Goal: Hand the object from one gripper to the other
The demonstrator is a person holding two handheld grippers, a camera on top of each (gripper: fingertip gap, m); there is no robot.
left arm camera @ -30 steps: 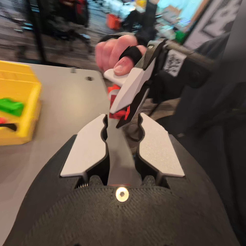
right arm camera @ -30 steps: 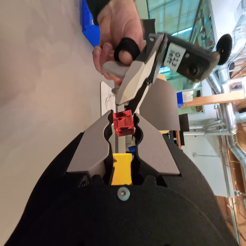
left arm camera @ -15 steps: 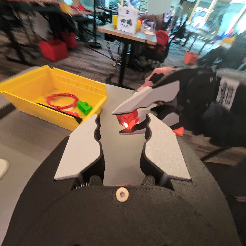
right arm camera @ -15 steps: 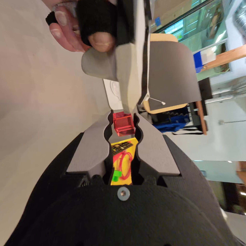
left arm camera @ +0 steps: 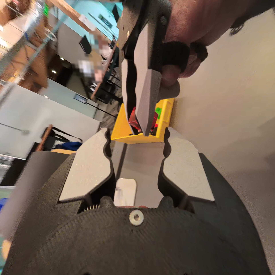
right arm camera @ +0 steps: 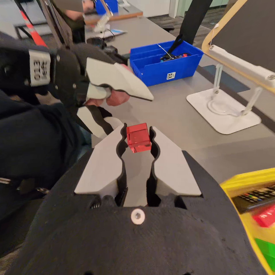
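A clear red cube point(right arm camera: 138, 137) is gripped between the fingertips of my right gripper point(right arm camera: 137, 129), held above the grey table point(right arm camera: 178, 119). In the left wrist view the right gripper point(left arm camera: 139, 134) comes down from the top, shut on the cube point(left arm camera: 132, 119), which shows only partly between its fingers. My left gripper point(left arm camera: 136, 129) is open and empty, its fingertips just below the right gripper's tips. In the right wrist view the left gripper point(right arm camera: 131, 116) stands wide open just left of the cube, not touching it.
A yellow bin point(left arm camera: 123, 131) with red and green items lies behind the grippers and shows at lower right in the right wrist view point(right arm camera: 245, 180). A blue bin point(right arm camera: 163, 70) and a white stand base point(right arm camera: 223, 113) sit farther along the table. The person's hand point(left arm camera: 193, 22) holds the right gripper. My two grippers' fingertips are within a few centimetres of each other.
Both grippers have swung round, so both views have turned. The right gripper still holds the cube. The left gripper has opened wider and now sits beside the cube.
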